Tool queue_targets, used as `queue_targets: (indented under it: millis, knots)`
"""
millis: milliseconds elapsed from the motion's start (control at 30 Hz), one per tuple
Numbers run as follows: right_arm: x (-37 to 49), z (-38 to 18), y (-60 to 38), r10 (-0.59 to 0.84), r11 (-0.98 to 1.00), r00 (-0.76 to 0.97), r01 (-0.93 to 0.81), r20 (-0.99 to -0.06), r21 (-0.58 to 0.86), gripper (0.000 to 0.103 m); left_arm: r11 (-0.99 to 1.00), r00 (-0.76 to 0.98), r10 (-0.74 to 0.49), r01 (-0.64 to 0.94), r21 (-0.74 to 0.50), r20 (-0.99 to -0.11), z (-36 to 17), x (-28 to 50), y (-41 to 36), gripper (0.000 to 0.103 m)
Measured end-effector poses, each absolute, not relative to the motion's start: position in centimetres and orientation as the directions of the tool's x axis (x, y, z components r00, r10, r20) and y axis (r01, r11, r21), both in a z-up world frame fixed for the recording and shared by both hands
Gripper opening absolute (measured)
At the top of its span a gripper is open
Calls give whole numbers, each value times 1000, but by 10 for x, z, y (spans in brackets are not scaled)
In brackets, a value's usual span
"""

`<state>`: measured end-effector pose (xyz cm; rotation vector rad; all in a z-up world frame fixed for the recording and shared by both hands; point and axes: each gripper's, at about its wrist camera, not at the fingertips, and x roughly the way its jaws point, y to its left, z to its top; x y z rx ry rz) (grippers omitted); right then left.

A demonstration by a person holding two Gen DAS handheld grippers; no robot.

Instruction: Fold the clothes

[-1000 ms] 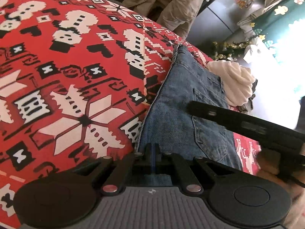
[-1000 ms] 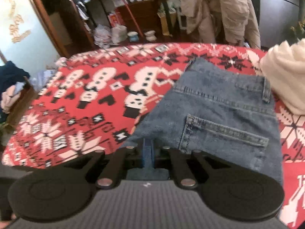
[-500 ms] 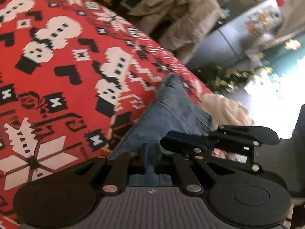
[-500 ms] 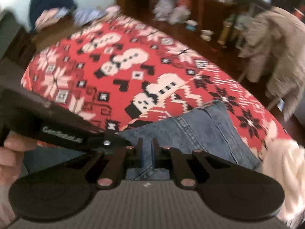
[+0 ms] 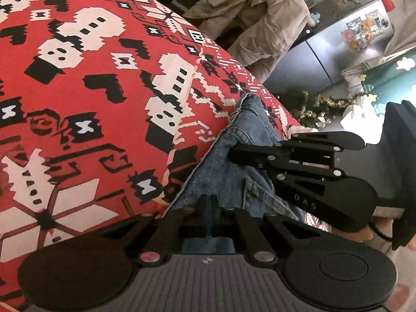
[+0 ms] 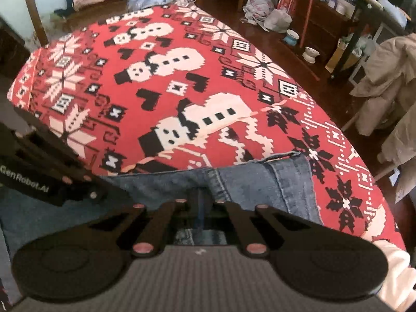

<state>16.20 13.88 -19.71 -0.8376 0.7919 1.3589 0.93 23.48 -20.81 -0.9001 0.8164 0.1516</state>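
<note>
Blue jeans (image 5: 223,171) lie bunched on the red snowman blanket (image 5: 104,104), near its right side. My left gripper (image 5: 209,204) is shut on a fold of the denim at the bottom of the left wrist view. The right gripper (image 5: 232,154) reaches in from the right, just above it, over the denim. In the right wrist view the right gripper (image 6: 201,199) has its jaws closing on a denim edge of the jeans (image 6: 286,179). The left gripper (image 6: 114,195) comes in from the left, close beside it.
A cream knit garment (image 6: 395,273) lies at the blanket's (image 6: 182,78) right end, by the jeans. Beyond the bed's far edge stand a beige coat on a chair (image 5: 260,20), a grey fridge (image 5: 338,52) and cluttered shelves (image 6: 325,2).
The right gripper rolled and swung in close beside the left one. The jeans, spread flat with the pocket up a second ago, are now gathered into a narrower bunch between the two grippers.
</note>
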Motion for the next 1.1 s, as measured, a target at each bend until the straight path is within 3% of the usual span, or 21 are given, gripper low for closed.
queue_targets:
  millis: [333,467,533,733,867,1000,1100]
  knots:
    - [194,-172,134,531,154,116,-987,-839,-39,6,633,687,-220,-440,-638,-692,-208,9,235,3]
    - [205,-194,141,490,158,142,-985,-860,-73,5,660,681,-211,-430,-616,-701,-206,9,229,3]
    - [214,-198,142,490,197,174,-977,-854,-86,0,673,681,-209,-420,-609,-701,-206,7,227,3]
    - [228,-182,123,469,313,239,-945,-850,-93,4,716,667,-182,-413,-562,-722,-196,5,221,2]
    - [193,-160,92,554,277,186,-960,-811,-30,4,715,688,-209,-377,-588,-695,-189,13,220,4]
    - [149,-168,78,562,207,171,-976,-810,-62,5,719,691,-220,-363,-594,-689,-186,35,217,4]
    - [148,-186,71,528,267,206,-961,-824,-69,5,730,680,-217,-362,-579,-700,-187,50,214,4]
